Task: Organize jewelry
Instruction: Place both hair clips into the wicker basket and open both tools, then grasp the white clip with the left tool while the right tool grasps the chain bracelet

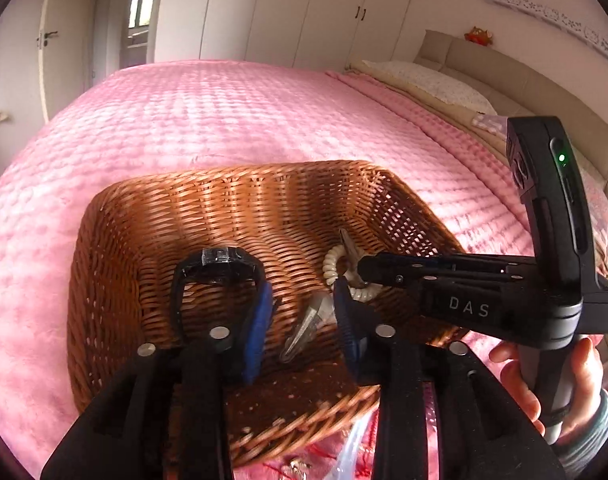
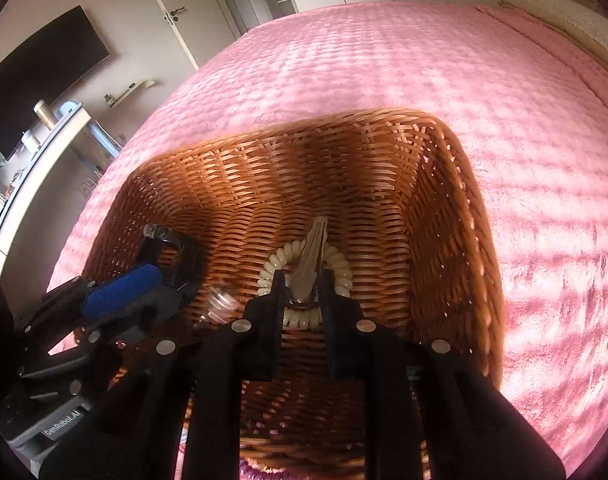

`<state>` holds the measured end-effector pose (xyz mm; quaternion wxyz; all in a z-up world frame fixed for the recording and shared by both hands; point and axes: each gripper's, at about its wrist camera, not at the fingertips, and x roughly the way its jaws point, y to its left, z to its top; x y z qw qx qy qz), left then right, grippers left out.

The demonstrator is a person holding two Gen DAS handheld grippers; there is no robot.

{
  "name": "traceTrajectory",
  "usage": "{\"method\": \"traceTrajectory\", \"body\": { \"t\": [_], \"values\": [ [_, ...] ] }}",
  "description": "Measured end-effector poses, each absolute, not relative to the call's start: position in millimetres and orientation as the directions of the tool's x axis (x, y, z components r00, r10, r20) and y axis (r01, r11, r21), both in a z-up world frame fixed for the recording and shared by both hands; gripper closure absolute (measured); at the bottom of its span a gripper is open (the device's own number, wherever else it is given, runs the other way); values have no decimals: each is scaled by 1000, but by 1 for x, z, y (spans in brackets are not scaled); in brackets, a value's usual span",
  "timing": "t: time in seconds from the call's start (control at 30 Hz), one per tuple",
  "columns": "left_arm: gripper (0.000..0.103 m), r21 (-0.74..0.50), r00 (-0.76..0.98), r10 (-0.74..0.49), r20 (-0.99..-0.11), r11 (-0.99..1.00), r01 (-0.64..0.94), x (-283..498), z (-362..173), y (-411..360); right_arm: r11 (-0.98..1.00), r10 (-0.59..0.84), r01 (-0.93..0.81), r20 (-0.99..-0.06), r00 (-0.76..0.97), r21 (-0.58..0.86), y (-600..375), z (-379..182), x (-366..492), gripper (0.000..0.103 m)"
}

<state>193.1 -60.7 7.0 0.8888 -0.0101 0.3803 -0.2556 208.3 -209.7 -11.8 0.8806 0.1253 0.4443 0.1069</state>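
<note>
A brown wicker basket point(image 1: 116, 264) point(image 2: 455, 208) sits on the pink bed. My left gripper point(image 1: 302, 308) is open inside it. A black watch point(image 1: 218, 266) lies beside its left finger, and a blurred clear hair clip point(image 1: 307, 326) hangs between the fingers. My right gripper point(image 2: 302, 284) point(image 1: 361, 270) is shut on a beige hair clip point(image 2: 311, 256) point(image 1: 349, 248), held just above a cream spiral hair tie point(image 2: 339, 266) point(image 1: 329, 266) on the basket floor. The watch point(image 2: 172, 240) and the left gripper point(image 2: 122, 288) also show in the right wrist view.
The pink bedspread point(image 1: 224, 120) point(image 2: 423, 60) surrounds the basket. Pillows and a headboard point(image 1: 483, 64) lie at the far right. Red and clear items point(image 1: 343, 456) lie on the bed in front of the basket. A dresser point(image 2: 44, 148) stands left of the bed.
</note>
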Motion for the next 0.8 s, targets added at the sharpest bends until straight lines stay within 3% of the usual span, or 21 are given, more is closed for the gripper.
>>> {"method": "traceTrajectory", "body": {
  "t": [0.13,0.27,0.43,0.5,0.57,0.8],
  "values": [
    [61,-216,599,-483,-638,860,463,174,22,-51,943,306,-93,-730,611,319,-216,3,187,85],
    [60,-237,603,-514,-611,844,480,152,33,-38,943,309,-111,-696,648,314,-220,20,159,74],
    [60,-249,594,-548,-589,823,511,121,39,-23,953,285,-134,-657,698,271,-224,37,115,73],
    [60,-247,591,-553,-588,818,520,111,40,-19,965,248,-120,-652,717,234,-226,37,95,59],
    [60,-246,586,-552,-593,818,520,105,38,-16,968,234,-114,-650,723,222,-227,34,80,54],
    [60,-258,540,-539,-646,821,510,100,10,-13,975,206,-77,-704,679,210,-230,-7,56,55]
  ]
}}
